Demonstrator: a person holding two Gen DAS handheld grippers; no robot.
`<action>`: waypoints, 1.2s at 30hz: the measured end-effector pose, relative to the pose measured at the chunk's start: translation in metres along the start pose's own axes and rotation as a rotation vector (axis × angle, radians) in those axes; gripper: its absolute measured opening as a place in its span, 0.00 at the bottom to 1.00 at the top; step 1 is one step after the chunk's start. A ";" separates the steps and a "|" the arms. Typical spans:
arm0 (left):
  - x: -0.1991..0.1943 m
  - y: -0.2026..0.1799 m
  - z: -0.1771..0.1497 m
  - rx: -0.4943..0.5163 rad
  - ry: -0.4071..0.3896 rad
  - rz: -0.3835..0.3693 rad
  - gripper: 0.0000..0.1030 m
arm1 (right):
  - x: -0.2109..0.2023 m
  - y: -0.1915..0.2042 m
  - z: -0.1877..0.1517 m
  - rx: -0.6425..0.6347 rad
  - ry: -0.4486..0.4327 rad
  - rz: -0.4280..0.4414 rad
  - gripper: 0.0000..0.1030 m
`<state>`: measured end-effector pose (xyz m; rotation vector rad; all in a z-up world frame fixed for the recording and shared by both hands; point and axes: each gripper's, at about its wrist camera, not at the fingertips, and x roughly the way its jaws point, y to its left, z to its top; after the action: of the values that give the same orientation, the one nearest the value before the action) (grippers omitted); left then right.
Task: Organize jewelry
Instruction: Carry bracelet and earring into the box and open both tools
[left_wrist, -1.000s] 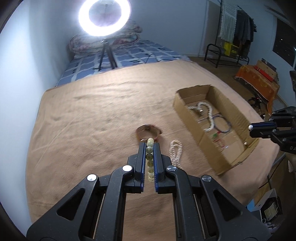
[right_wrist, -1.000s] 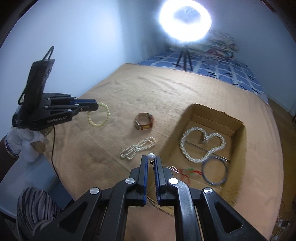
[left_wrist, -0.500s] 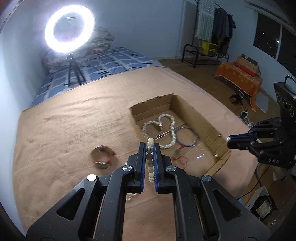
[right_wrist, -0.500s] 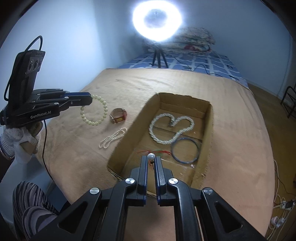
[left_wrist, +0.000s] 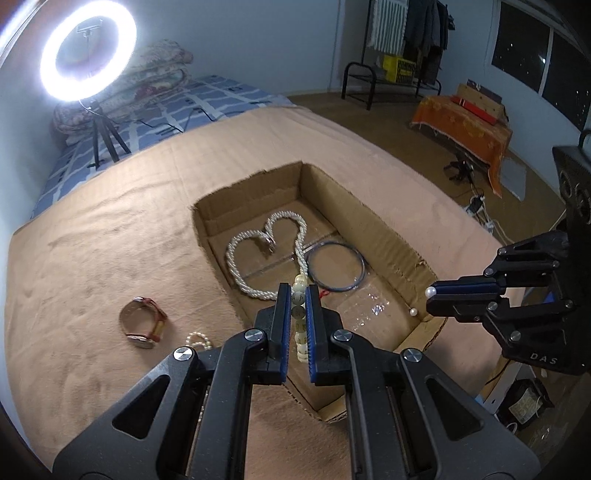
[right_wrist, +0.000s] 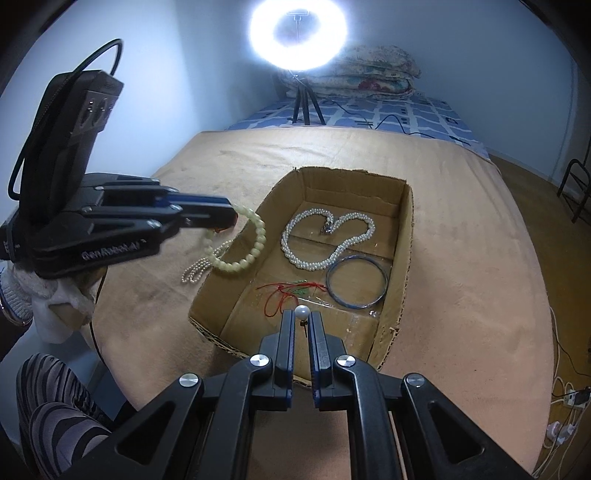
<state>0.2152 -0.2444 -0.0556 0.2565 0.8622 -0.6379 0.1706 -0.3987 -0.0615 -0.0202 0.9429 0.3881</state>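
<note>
My left gripper (left_wrist: 298, 291) is shut on a pale bead bracelet (left_wrist: 300, 314), which hangs as a loop (right_wrist: 243, 243) over the left rim of the open cardboard box (right_wrist: 404, 236). My right gripper (right_wrist: 303, 317) is shut on a pearl earring (right_wrist: 303, 313) above the box's near end. Inside the box lie a long pearl necklace (right_wrist: 325, 240), a blue bangle (right_wrist: 357, 282) and a red cord (right_wrist: 282, 291). A second pearl (left_wrist: 413, 312) rests in the box's corner. On the tan blanket beside the box lie a watch (left_wrist: 142, 325) and a small pearl string (right_wrist: 201, 264).
The tan blanket (left_wrist: 110, 229) covers the bed. A lit ring light on a tripod (right_wrist: 299, 33) stands at the far end by folded quilts (right_wrist: 369, 77). A person's striped leg (right_wrist: 55, 424) shows at the near left. Cables and a power strip (right_wrist: 569, 398) lie on the floor.
My left gripper has carried the bead bracelet rightward from over the watch to the box's edge. My right gripper has come in over the box's near end with the pearl earring.
</note>
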 end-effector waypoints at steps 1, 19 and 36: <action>0.003 -0.002 -0.001 0.005 0.005 0.001 0.05 | 0.002 0.000 0.000 -0.002 0.003 -0.001 0.04; 0.041 -0.009 -0.006 0.021 0.073 0.019 0.05 | 0.030 -0.005 0.001 0.007 0.069 -0.013 0.04; 0.050 -0.005 -0.006 0.012 0.091 0.023 0.05 | 0.040 -0.010 0.000 0.024 0.100 -0.017 0.05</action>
<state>0.2321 -0.2660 -0.0977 0.3075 0.9413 -0.6134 0.1949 -0.3957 -0.0943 -0.0254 1.0452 0.3628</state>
